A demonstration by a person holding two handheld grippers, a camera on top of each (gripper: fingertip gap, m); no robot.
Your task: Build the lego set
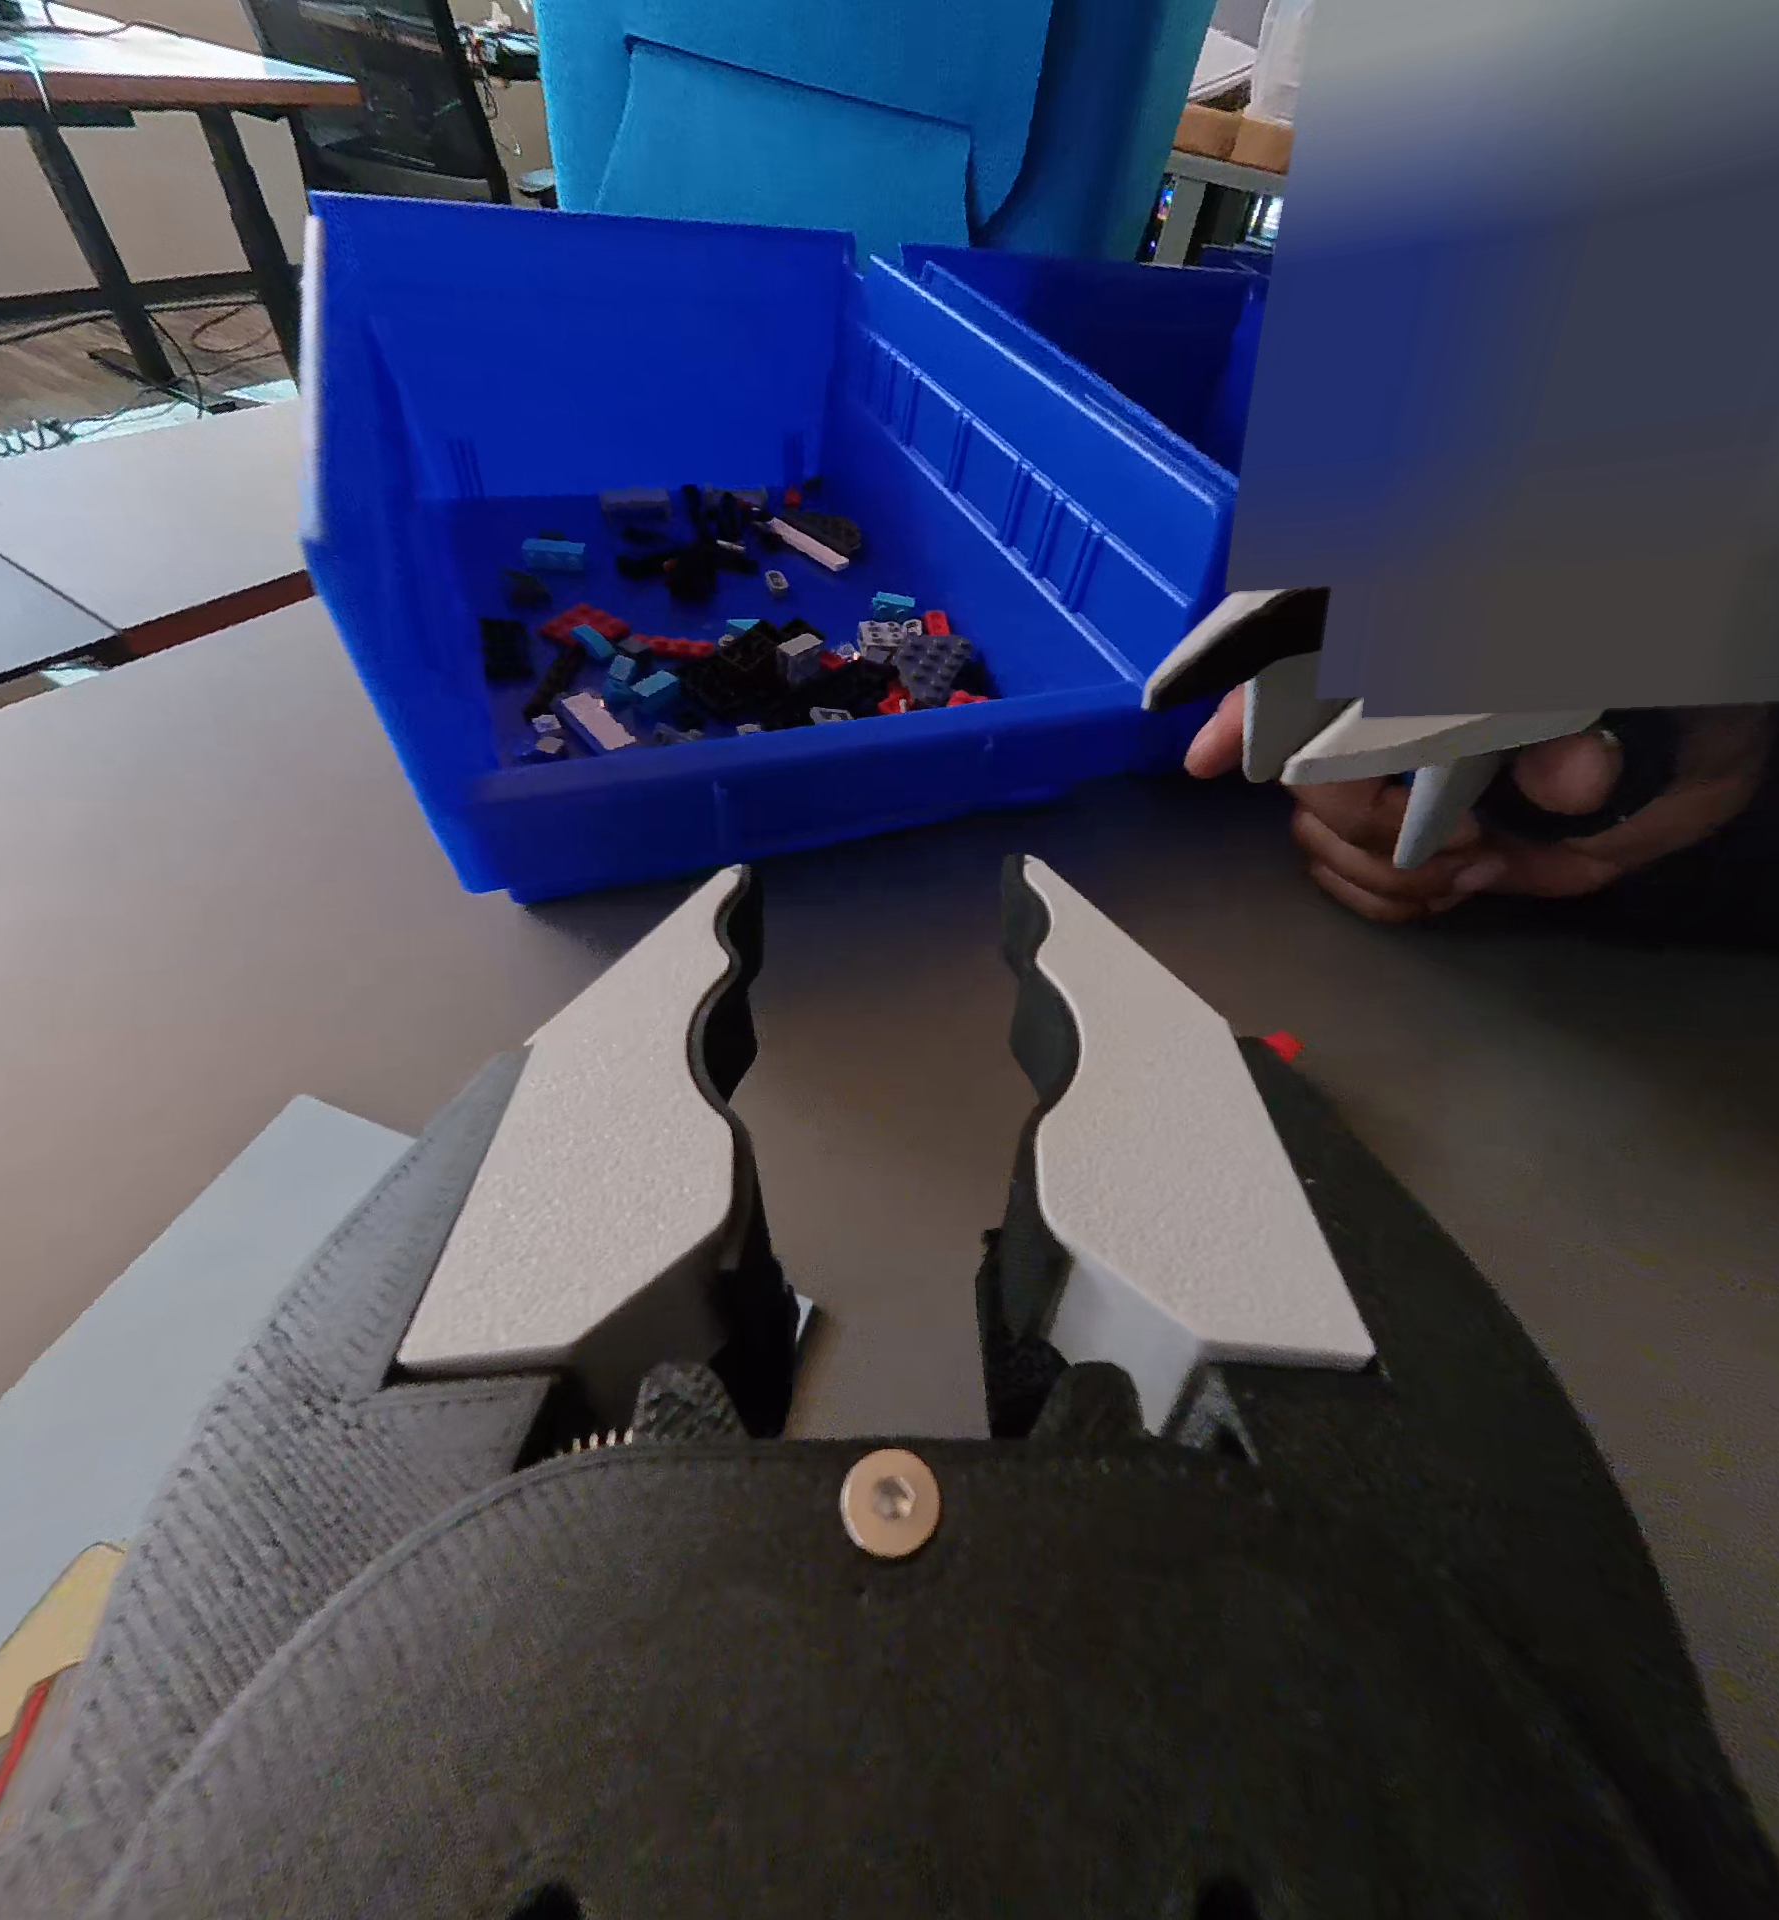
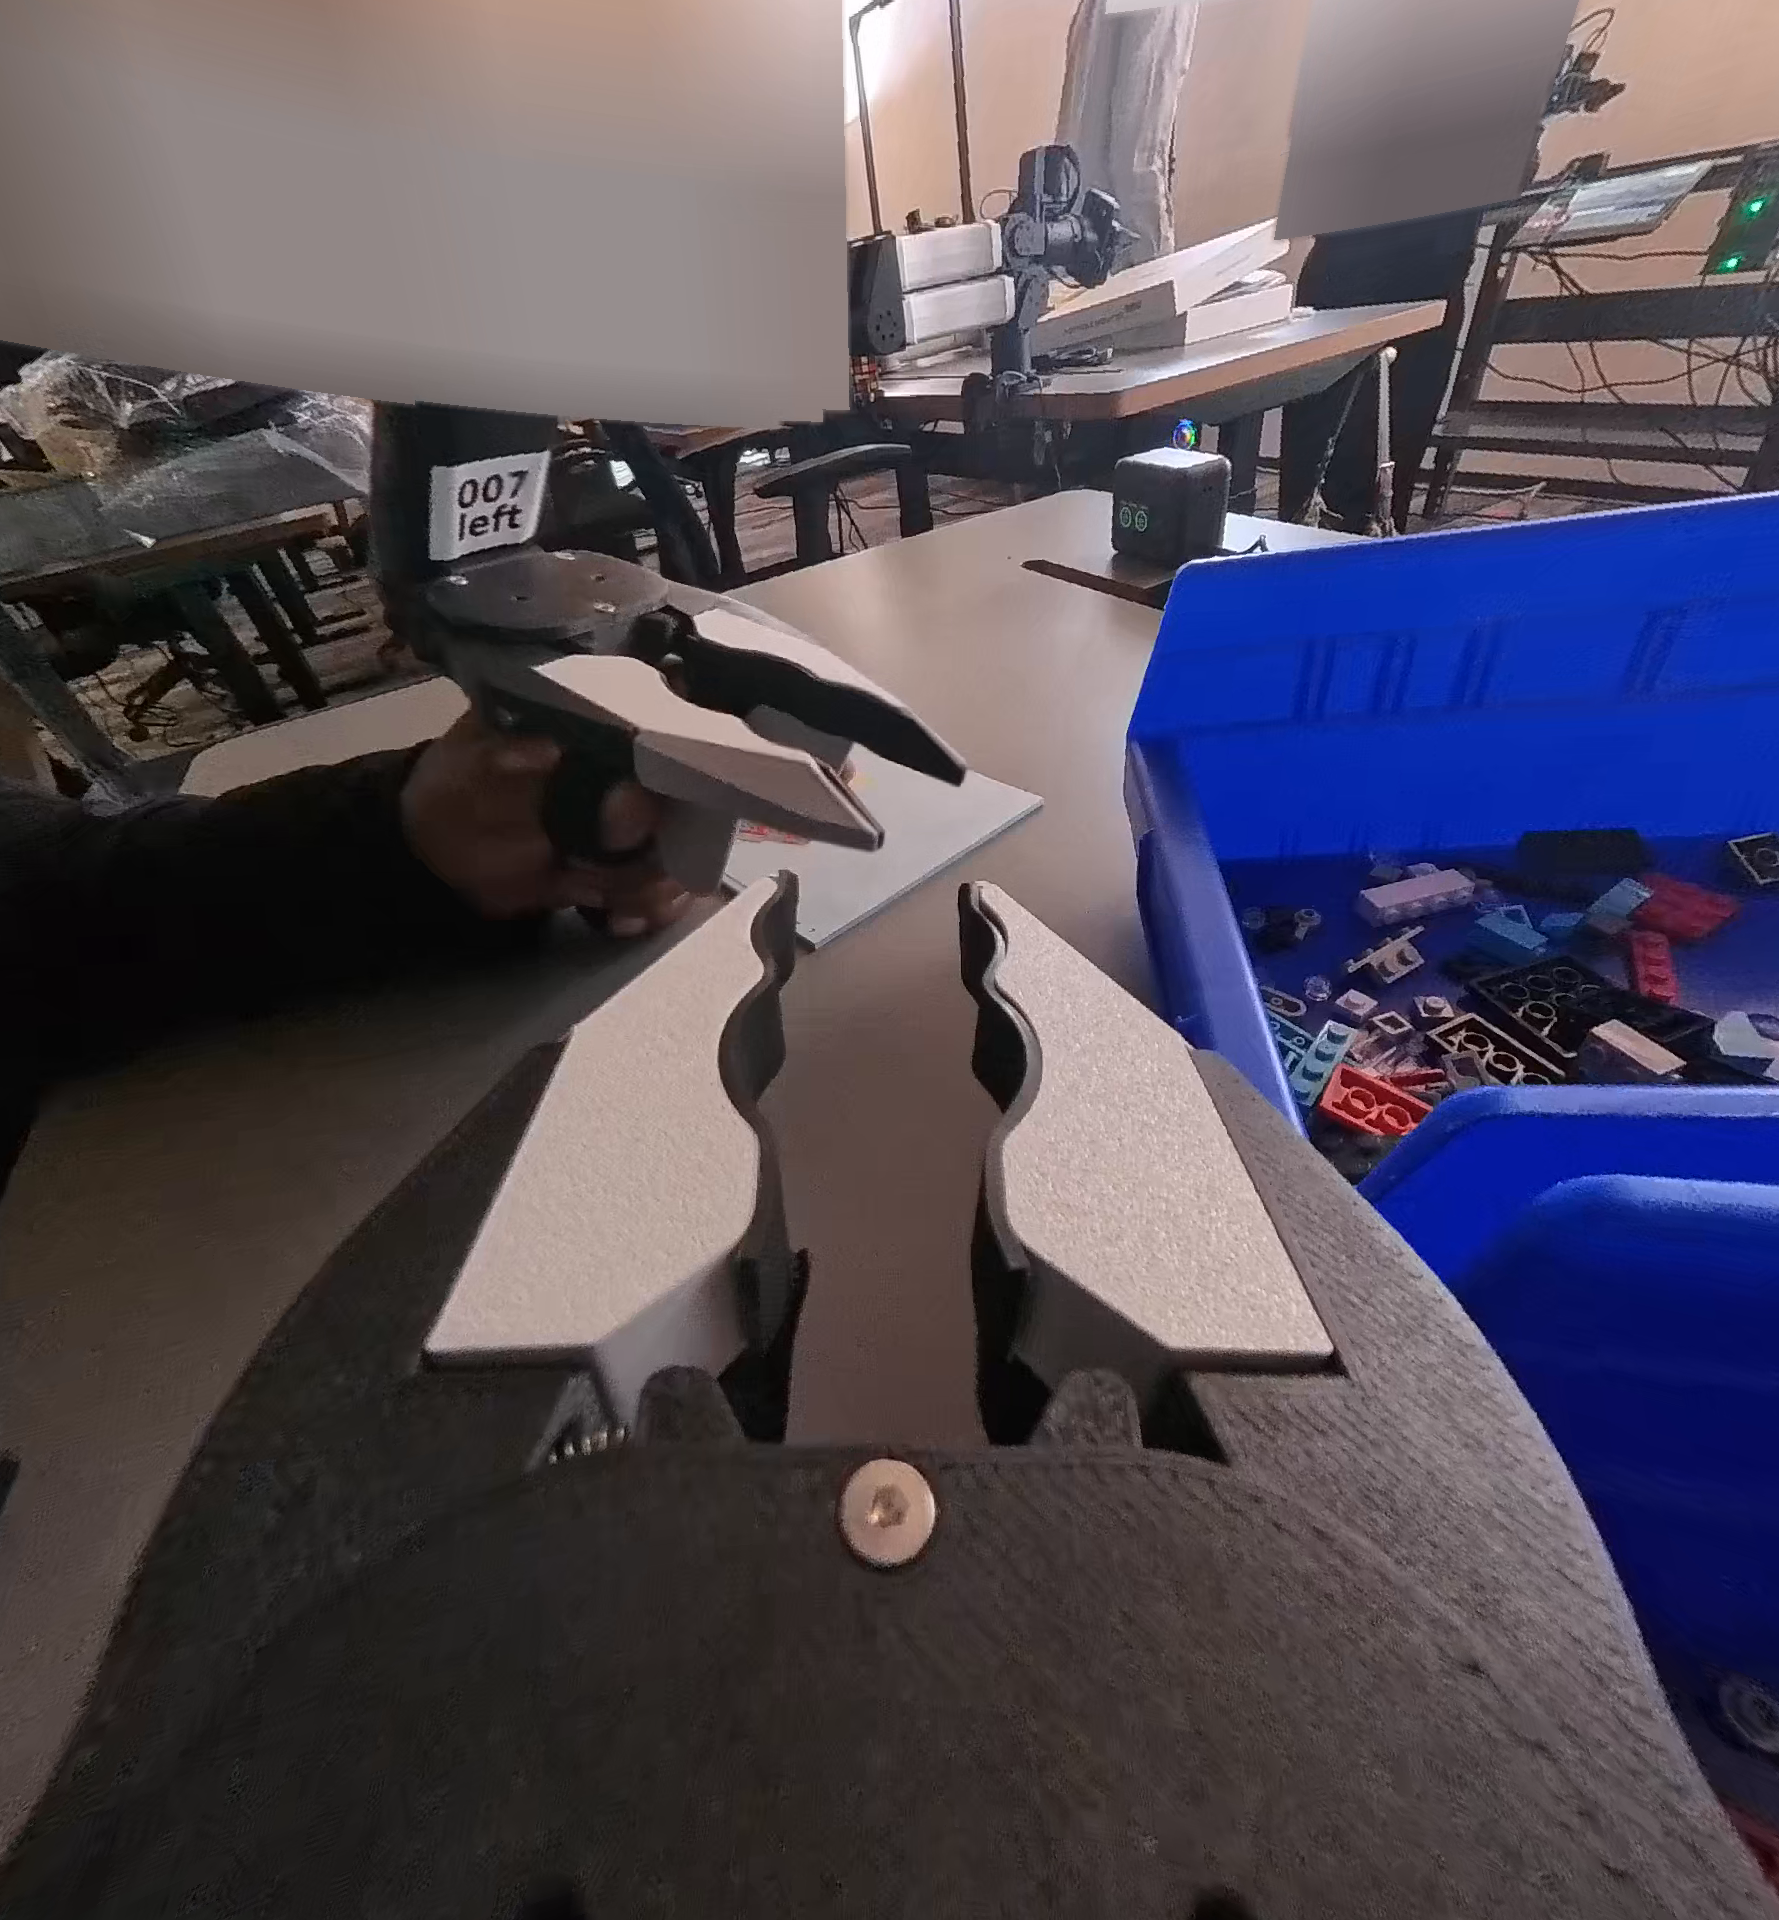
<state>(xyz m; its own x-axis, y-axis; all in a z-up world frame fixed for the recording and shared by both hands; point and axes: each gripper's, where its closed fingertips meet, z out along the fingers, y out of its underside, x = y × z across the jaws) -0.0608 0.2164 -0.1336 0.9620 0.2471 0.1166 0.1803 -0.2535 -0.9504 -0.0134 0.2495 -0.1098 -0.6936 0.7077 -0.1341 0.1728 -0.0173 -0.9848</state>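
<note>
A blue bin (image 1: 760, 821) stands on the dark table (image 1: 189, 883) and holds several loose lego pieces (image 1: 719, 644) in black, red, blue and grey. My left gripper (image 1: 880, 883) is open and empty, low over the table just in front of the bin. My right gripper (image 2: 874, 894) is open and empty, to the left of the bin (image 2: 1384, 644) and its pieces (image 2: 1550, 997). One of its fingers (image 1: 1238, 644) shows in the left wrist view at the bin's right front corner. The left gripper (image 2: 916, 805) also shows in the right wrist view, jaws apart.
A second blue bin (image 2: 1643, 1299) sits against the first, near my right gripper. A flat grey sheet (image 2: 926, 842) lies on the table under the left gripper. A small black cube with green lights (image 2: 1171, 504) stands farther back. Desks and a blue chair (image 1: 812, 104) stand beyond.
</note>
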